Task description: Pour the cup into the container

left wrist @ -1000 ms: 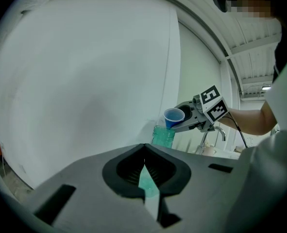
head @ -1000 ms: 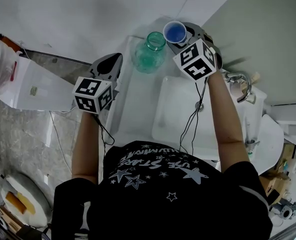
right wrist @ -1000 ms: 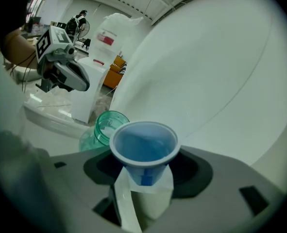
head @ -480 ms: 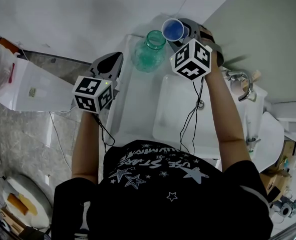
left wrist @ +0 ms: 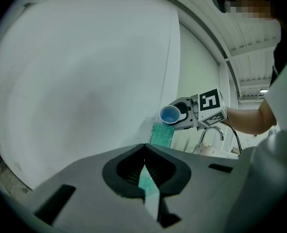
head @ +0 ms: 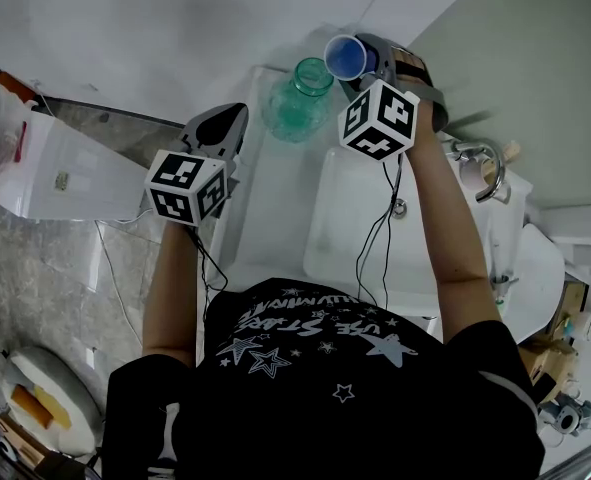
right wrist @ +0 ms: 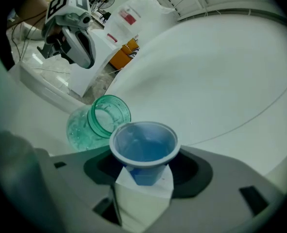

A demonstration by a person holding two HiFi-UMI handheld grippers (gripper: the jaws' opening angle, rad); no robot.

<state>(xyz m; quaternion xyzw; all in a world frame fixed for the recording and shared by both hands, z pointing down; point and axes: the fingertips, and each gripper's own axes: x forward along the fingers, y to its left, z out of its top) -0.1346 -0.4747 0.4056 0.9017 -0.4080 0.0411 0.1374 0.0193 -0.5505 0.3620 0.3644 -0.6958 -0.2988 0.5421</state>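
A small blue cup (head: pixel 347 56) sits between the jaws of my right gripper (head: pixel 367 60), which is shut on it. The cup is tipped sideways, its rim close to the mouth of the green glass jar (head: pixel 300 101) on the white counter. In the right gripper view the cup (right wrist: pixel 143 149) shows a blue inside and the jar mouth (right wrist: pixel 107 113) lies just beyond its rim; I see no stream. My left gripper (head: pixel 218 128) hovers left of the jar, shut and empty. From the left gripper view the cup (left wrist: pixel 170 114) hangs over the jar (left wrist: pixel 161 134).
A white sink basin (head: pixel 360 223) with a chrome faucet (head: pixel 480 168) lies right of the jar. A white box (head: pixel 65 173) and a plastic bag stand to the left. The white wall rises right behind the jar.
The right gripper has rolled and tipped the cup from upright toward the jar, shifting slightly up and left. The left gripper has stayed where it was.
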